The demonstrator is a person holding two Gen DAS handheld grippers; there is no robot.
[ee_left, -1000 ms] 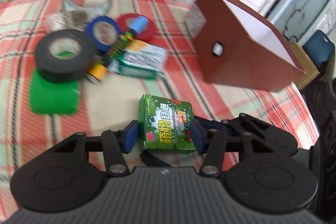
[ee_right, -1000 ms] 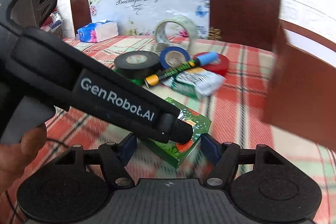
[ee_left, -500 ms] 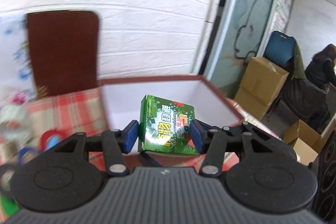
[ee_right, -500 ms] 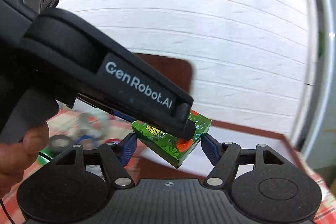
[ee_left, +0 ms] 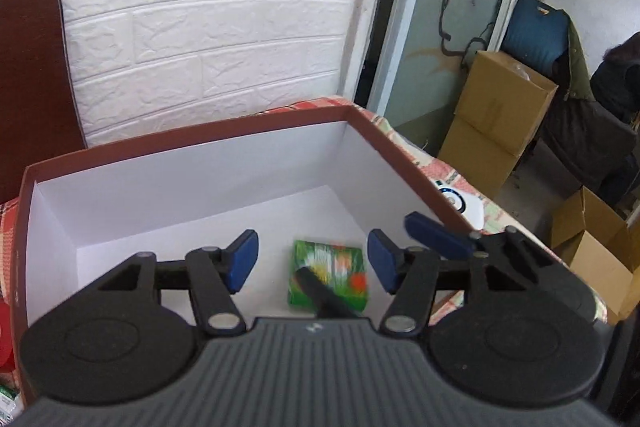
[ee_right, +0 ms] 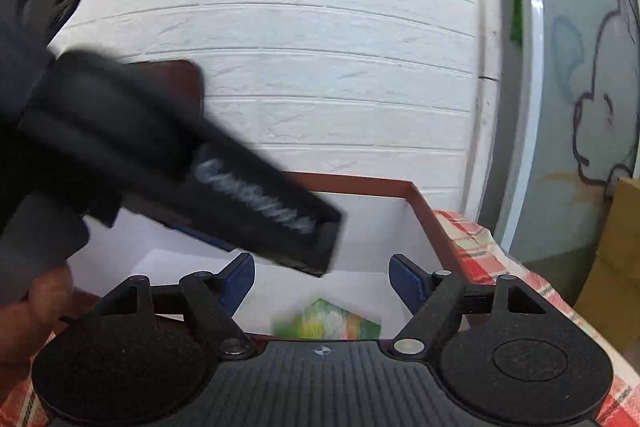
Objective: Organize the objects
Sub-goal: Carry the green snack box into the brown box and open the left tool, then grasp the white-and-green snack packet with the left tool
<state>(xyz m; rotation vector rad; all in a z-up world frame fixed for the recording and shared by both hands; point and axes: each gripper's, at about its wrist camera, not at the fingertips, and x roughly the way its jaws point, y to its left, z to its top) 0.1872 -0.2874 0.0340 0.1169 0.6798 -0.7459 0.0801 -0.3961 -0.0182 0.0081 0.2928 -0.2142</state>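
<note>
Both grippers, left (ee_left: 312,261) and right (ee_right: 322,279), tilt over the box (ee_left: 192,143), jaws just opened; the released carton (ee_left: 328,279) now lies inside.

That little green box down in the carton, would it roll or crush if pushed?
The green box has flat faces and square corners, so it would probably slide, not roll. It looks like thin printed card, likely light and dentable. The carton floor looks smooth.

My matt black plastic left gripper (ee_left: 312,259) is hovering over the box (ee_left: 384,151), whose white paper lining is looking smooth; the green carton (ee_left: 328,277) is showing glossy print, the tablecloth (ee_left: 460,179) is reading as woven checked cloth
</note>
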